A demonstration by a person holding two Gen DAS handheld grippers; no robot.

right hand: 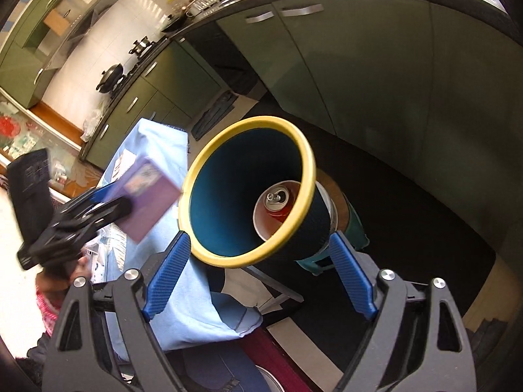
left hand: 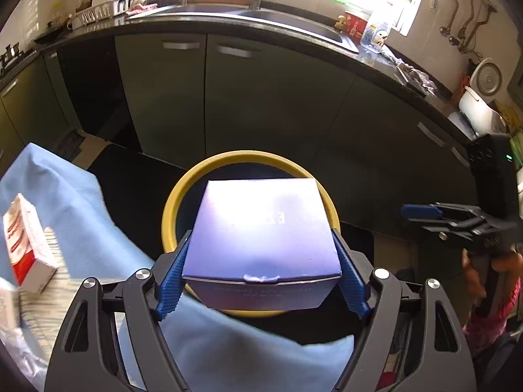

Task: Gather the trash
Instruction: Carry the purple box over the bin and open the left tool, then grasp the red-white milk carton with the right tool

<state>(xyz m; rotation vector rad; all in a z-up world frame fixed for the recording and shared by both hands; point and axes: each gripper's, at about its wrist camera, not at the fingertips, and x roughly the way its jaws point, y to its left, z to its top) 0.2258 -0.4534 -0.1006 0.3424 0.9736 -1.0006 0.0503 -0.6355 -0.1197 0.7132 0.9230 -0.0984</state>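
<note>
Purple box clamped between left gripper pads, above yellow-rimmed bin. Right gripper grasps bin wall, tilted bin held beside blue-clothed table. Red can at bin bottom. Red-white carton on cloth, left. Green cabinets far.

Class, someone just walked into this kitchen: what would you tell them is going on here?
A person is collecting trash with a gripper in each hand. The left gripper grips a purple box above the yellow-rimmed bin. The right gripper holds that bin, tilted; a red can already lies inside. Another red-and-white box waits on the blue cloth.
</note>
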